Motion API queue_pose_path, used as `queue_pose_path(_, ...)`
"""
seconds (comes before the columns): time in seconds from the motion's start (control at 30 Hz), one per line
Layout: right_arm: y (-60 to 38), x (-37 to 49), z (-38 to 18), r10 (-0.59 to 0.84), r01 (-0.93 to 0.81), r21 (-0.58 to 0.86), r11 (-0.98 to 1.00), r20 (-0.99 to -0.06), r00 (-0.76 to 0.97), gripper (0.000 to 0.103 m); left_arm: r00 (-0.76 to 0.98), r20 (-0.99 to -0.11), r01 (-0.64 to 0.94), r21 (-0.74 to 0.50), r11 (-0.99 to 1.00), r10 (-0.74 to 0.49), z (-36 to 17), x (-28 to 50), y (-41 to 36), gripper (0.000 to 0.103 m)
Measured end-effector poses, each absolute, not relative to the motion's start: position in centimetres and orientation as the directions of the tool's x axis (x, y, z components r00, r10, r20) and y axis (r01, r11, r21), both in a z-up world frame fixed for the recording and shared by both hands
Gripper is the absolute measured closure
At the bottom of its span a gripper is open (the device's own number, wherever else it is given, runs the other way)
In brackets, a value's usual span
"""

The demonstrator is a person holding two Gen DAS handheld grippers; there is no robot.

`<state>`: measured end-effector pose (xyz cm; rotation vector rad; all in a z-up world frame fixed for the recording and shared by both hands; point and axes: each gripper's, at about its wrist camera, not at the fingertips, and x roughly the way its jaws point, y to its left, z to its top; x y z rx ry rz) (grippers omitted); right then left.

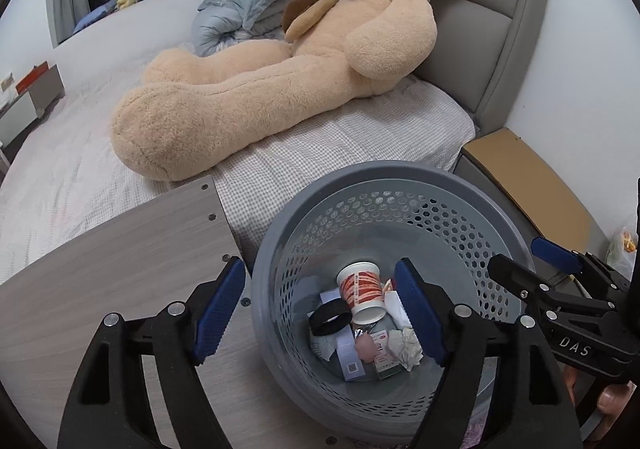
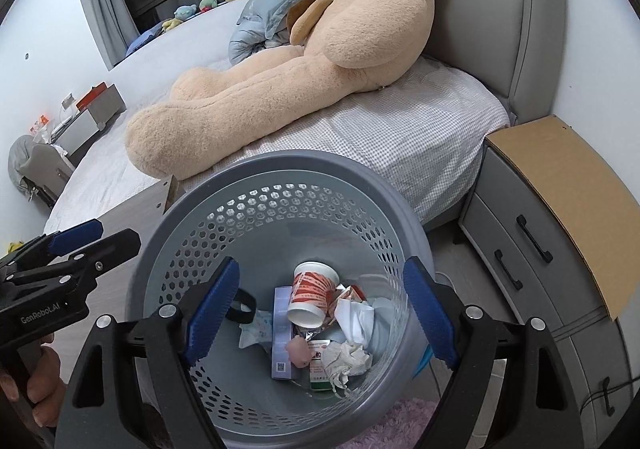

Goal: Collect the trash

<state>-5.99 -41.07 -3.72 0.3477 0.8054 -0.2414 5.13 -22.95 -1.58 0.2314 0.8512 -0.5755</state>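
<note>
Fingers on both grippers are spread wide and holding nothing: the left gripper (image 1: 320,313) and right gripper (image 2: 322,311) both hover over the grey trash bin (image 2: 200,209), which stands beside the bed (image 2: 400,129) and next to the wood-grain tabletop (image 1: 100,269). Looks to me like the job is mostly done, since I can't spot any loose trash on the tabletop or bed. Inside the bin: a red-and-white paper cup (image 2: 312,295) on its side, a crumpled tissue (image 2: 346,359), a small flat box (image 2: 282,333), a black band (image 1: 330,319) and some wrappers. The bin is smooth plastic, round, its wall punched with hexagonal holes. A big fuzzy teddy bear (image 1: 280,61) sprawls on the checked sheet.
</note>
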Motion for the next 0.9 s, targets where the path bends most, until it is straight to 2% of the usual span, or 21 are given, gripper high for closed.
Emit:
queue_pose_path(0.13, -40.9, -6.1, -3.6, -0.082, 0.344, 0.212, 0.915, -0.737, 0.671, 0.023, 0.52, -0.765, 0.558, -0.032, 0.829, -0.38, -1.5, 5.0, -22.8, 0.026)
queue_pose_path(0.73, -40.2, -6.6, -3.2, -0.087, 0.35, 0.211, 0.913, -0.735, 0.672, 0.023, 0.575, -0.742, 0.508, -0.006, 0.862, -0.344, -0.4, 4.3, -21.5, 0.007)
queue_pose_path(0.9, -40.1, -7.0, -3.0, -0.093, 0.354, 0.208, 0.912, -0.736, 0.671, 0.023, 0.576, -0.746, 0.499, -0.003, 0.867, -0.335, -0.5, 4.1, -21.3, 0.006)
